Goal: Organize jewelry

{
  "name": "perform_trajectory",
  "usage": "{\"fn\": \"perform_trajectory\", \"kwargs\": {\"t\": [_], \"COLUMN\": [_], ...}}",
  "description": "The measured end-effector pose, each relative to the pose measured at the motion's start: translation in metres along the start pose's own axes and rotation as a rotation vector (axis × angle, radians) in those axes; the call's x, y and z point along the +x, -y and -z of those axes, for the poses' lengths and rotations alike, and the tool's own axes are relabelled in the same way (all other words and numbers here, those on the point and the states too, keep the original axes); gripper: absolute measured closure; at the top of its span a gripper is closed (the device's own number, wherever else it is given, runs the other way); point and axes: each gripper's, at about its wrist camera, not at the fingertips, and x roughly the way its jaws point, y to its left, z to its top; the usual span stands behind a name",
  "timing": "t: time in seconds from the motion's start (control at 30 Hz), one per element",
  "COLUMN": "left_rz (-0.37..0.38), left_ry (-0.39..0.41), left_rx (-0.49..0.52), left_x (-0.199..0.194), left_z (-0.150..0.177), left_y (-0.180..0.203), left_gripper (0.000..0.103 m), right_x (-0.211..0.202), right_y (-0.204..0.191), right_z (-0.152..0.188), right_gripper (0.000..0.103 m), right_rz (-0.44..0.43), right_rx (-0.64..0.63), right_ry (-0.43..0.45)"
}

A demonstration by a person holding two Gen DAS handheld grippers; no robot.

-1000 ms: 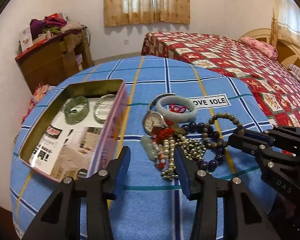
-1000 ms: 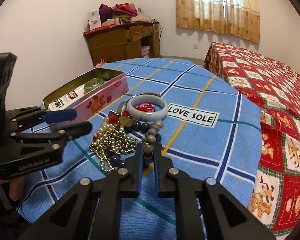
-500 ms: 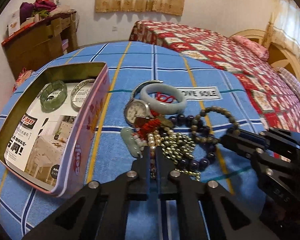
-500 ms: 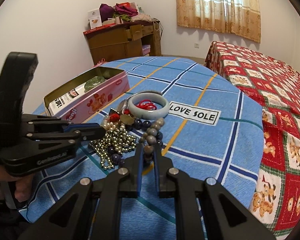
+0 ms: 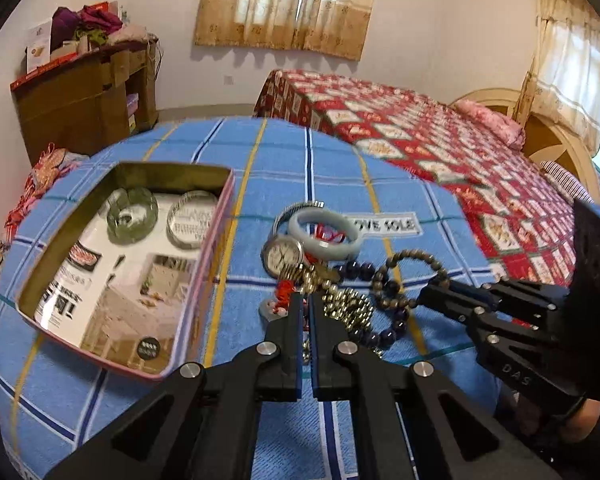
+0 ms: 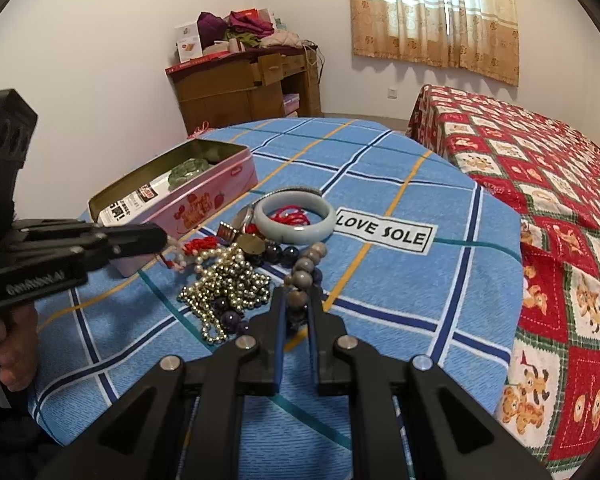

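Two tools, left tool point(image 5: 307, 312) clamping pearl strand point(image 6: 179, 254), right tool point(image 6: 296, 308) clamping brown beads point(image 6: 306, 266)

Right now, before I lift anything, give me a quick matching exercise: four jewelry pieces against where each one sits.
Things:
1. green bangle
2. pale jade bangle
3. brown bead bracelet
4. wristwatch

Places:
A. between the right gripper's pads
B. inside the pink tin
C. ringing a red cord, next to the LOVE SOLE label
D. on the cloth between tin and pale bangle

Pairs: 1-B, 2-C, 3-A, 4-D
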Motion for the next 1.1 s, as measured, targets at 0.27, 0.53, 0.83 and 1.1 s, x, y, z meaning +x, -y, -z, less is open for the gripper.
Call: {"fn": "perform_trajectory", "kwargs": {"t": [0.27, 0.53, 0.83, 1.1], "left_rz": [0.011, 0.014, 0.016, 0.005], "left_ry": [0.022, 0.022, 0.086, 0.106], "left_rx": [0.002, 0.041, 0.015, 0.016], "left_x": [-0.004, -0.009, -0.039, -0.049], "left_z": [-0.004, 0.003, -0.008, -0.015], "left_y": [-0.002, 0.004, -0.006, -0.006], "left_gripper": [0.102, 0.102, 0.102, 0.102], "right_x": [0.000, -0.004, -0.016, -0.034], "right_y": [0.000, 0.002, -0.003, -0.018], "right_z": [-0.001, -0.002, -0.010, -0.022], "right_gripper": [0.091, 0.091, 0.091, 0.091], "right_rz": [-0.001, -0.001, -0.015, -0.048], "right_rx": [0.003, 0.010, -0.001, -0.032], "right_ry": [0.002, 0.016, 0.043, 0.084]}}
